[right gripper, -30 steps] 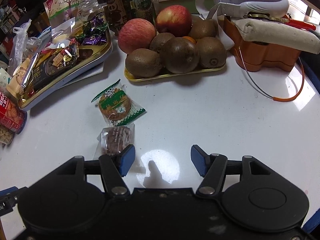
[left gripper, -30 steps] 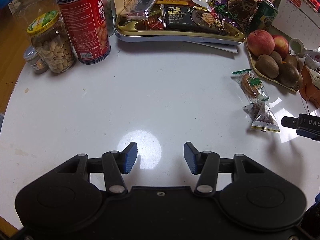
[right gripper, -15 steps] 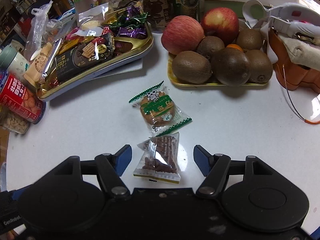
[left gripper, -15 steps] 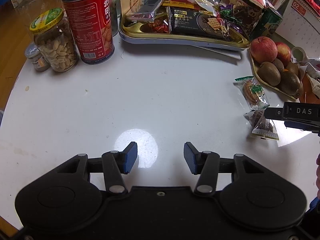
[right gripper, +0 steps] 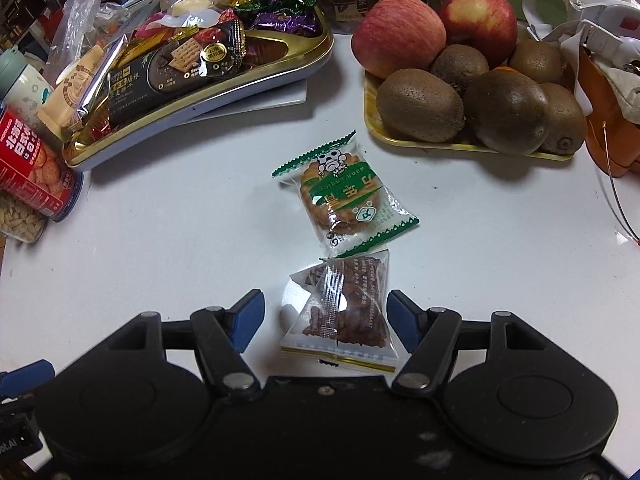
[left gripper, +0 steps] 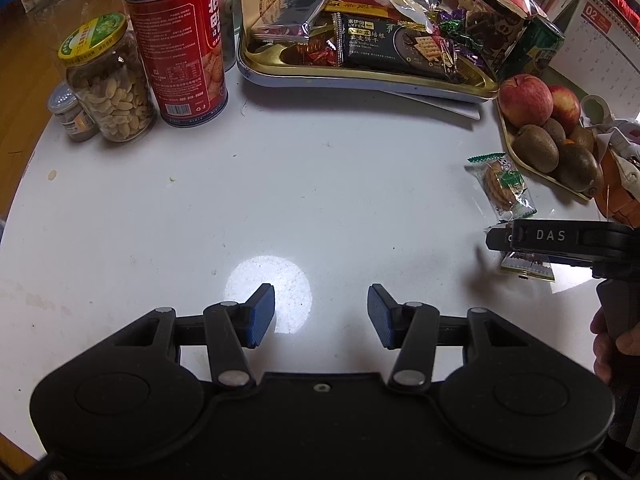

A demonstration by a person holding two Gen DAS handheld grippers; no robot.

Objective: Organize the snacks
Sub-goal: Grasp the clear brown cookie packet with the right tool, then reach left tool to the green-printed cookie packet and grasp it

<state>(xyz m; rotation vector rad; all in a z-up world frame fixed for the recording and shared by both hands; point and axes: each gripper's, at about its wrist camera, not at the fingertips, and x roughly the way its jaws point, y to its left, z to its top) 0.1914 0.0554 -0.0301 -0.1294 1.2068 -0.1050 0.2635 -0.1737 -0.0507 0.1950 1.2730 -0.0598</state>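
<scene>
While straddling the brown snack packet [right gripper: 340,312], right gripper [right gripper: 326,316] wide apart, pads untouching, poised for pickup toward gold tray [right gripper: 316,56]; left gripper [left gripper: 321,316] apart, empty.

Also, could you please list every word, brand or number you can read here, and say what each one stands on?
"WEIYUSEN": rim of the red tin.
"LYFEN": black cracker packet in the gold tray.
"02": calendar.
"DAS": right gripper.
Green biscuit packet and brown snack packet: print unreadable.
</scene>
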